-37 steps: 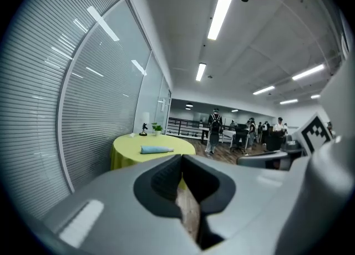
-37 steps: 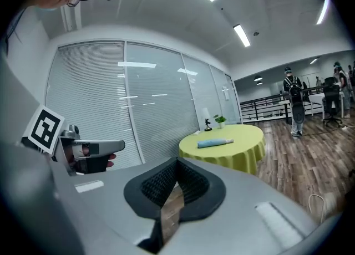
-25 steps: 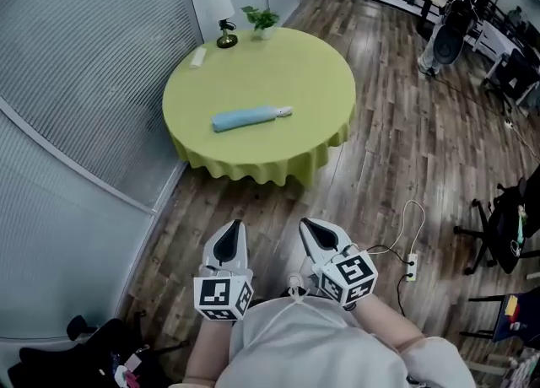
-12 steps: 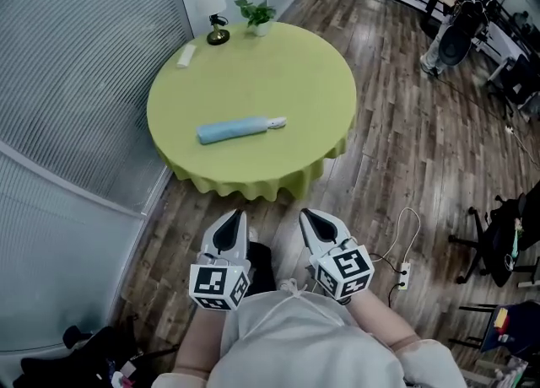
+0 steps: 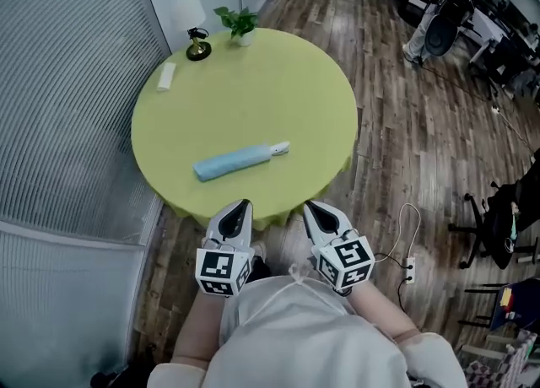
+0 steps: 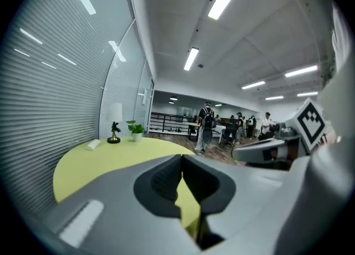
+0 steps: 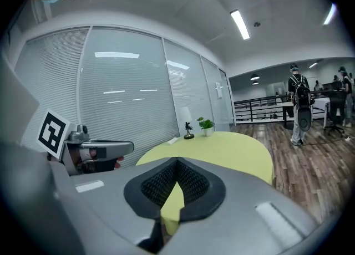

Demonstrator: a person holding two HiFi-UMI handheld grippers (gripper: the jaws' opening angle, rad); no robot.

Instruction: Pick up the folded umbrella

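Observation:
The folded umbrella (image 5: 239, 160), light blue with a white handle end, lies across the near half of a round table with a yellow-green cloth (image 5: 304, 99). My left gripper (image 5: 241, 206) and right gripper (image 5: 311, 207) are held side by side at the table's near edge, short of the umbrella and pointing toward it. Both are shut with nothing between the jaws. In the left gripper view the left gripper (image 6: 181, 157) blocks the umbrella from sight over the table (image 6: 100, 162). The right gripper (image 7: 176, 161) likewise hides it in the right gripper view.
At the table's far edge stand a small lamp (image 5: 189, 22), a potted plant (image 5: 239, 23) and a small white object (image 5: 166, 76). A blinds-covered glass wall (image 5: 59, 125) curves along the left. A power strip with cable (image 5: 411, 266) and office chairs (image 5: 506, 226) sit right.
The table has come much nearer in the head view. Both grippers, earlier over bare floor well short of it, have reached its near edge, still shut.

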